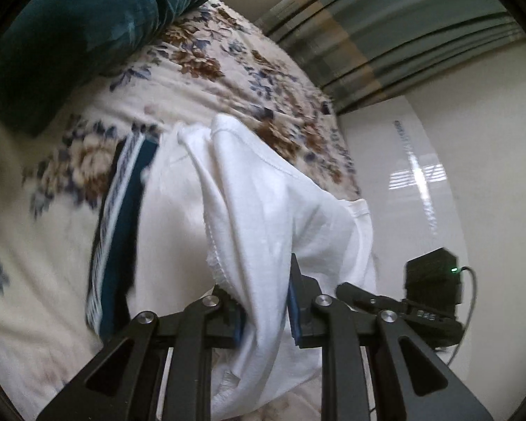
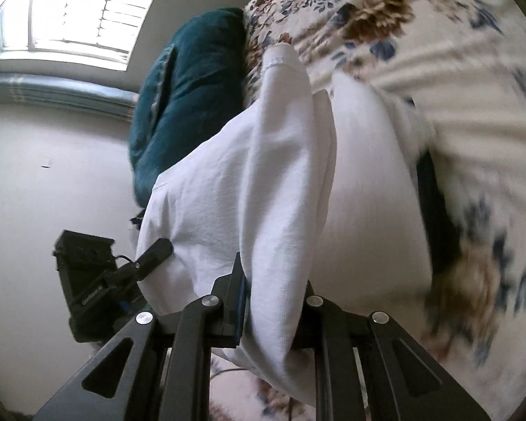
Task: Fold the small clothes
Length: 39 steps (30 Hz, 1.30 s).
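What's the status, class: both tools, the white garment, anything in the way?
Left tool and right tool shut on white garment, lifted over floral bedspread. Dark striped garment beneath. Teal pillow beside.

- Your left tongs [image 1: 266,310] and right tongs [image 2: 273,301] are both clamped on the white garment [image 1: 263,210], which fills the space ahead of them.
- Teal pillow [image 2: 189,98] blocks the bed's [image 1: 35,238] far end.
- A dark striped garment [image 1: 119,224] lies just beside the white one.
- Open floral bedding remains beyond it.
- Bare floor [image 2: 45,182] lies off the bed edge.
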{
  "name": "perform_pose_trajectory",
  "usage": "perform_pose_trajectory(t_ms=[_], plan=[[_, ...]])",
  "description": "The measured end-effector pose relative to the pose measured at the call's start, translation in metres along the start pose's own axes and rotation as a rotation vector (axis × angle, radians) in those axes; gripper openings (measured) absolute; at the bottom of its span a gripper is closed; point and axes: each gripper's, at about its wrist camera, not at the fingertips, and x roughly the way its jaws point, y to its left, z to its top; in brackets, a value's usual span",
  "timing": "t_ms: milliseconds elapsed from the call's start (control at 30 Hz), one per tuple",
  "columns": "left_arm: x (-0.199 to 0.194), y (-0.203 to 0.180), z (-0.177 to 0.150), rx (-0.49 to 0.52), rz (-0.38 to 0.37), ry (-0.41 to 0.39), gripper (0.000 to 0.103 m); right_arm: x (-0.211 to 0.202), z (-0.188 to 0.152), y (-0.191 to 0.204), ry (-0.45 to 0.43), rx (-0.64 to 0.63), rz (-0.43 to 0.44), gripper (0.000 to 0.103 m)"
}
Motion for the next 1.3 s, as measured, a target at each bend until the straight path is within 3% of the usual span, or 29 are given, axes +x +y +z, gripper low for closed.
perform_pose_trajectory(t_ms=[67, 200, 267, 300, 333, 367, 400, 433, 467, 533, 567, 667, 800, 1000, 1133, 1300], plan=[[0.019, 0.014, 0.012, -0.011, 0.028, 0.023, 0.018, 0.017, 0.026, -0.005, 0.011, -0.003, -0.031, 0.017], [0.036, 0.025, 0.022, -0.026, 0.092, 0.064, 0.021, 0.041, 0.047, -0.009, 0.045, -0.023, -0.106, 0.018], [0.029, 0.021, 0.022, -0.023, 0.125, 0.043, 0.025, 0.044, 0.049, -0.006, 0.055, -0.033, -0.162, 0.027], [0.025, 0.018, 0.022, -0.017, 0.177, 0.026, 0.03, 0.044, 0.048, -0.003, 0.054, -0.039, -0.19, 0.035], [0.019, 0.013, 0.025, -0.006, 0.214, -0.001, 0.031, 0.04, 0.046, -0.002, 0.048, -0.041, -0.227, 0.054], [0.013, 0.009, 0.025, 0.007, 0.235, -0.028, 0.035, 0.036, 0.045, 0.004, 0.027, -0.061, -0.3, 0.065], [0.005, 0.003, 0.025, 0.027, 0.279, -0.066, 0.052, 0.032, 0.042, 0.008, 0.013, -0.08, -0.339, 0.069], [-0.003, -0.003, 0.025, 0.047, 0.332, -0.094, 0.066, 0.025, 0.037, 0.017, -0.014, -0.112, -0.412, 0.079], [-0.008, -0.008, 0.024, 0.068, 0.375, -0.116, 0.086, 0.022, 0.032, 0.024, -0.029, -0.139, -0.488, 0.09], [-0.019, -0.018, 0.02, 0.106, 0.425, -0.17, 0.091, 0.013, 0.022, 0.035, -0.069, -0.169, -0.605, 0.1], [-0.022, -0.022, 0.017, 0.127, 0.457, -0.177, 0.101, 0.009, 0.011, 0.043, -0.095, -0.2, -0.694, 0.103], [-0.026, -0.037, -0.002, 0.187, 0.56, -0.165, 0.103, 0.0, -0.016, 0.055, -0.133, -0.23, -0.813, 0.103], [-0.036, -0.06, -0.033, 0.248, 0.625, -0.148, 0.103, -0.018, -0.048, 0.068, -0.17, -0.22, -0.879, 0.103], [-0.073, -0.099, -0.065, 0.272, 0.652, -0.156, 0.103, -0.075, -0.093, 0.108, -0.274, -0.225, -0.937, 0.103], [-0.115, -0.139, -0.09, 0.302, 0.692, -0.206, 0.103, -0.128, -0.132, 0.152, -0.353, -0.244, -0.955, 0.103], [-0.173, -0.192, -0.126, 0.341, 0.683, -0.272, 0.103, -0.183, -0.18, 0.206, -0.439, -0.295, -0.966, 0.103]])
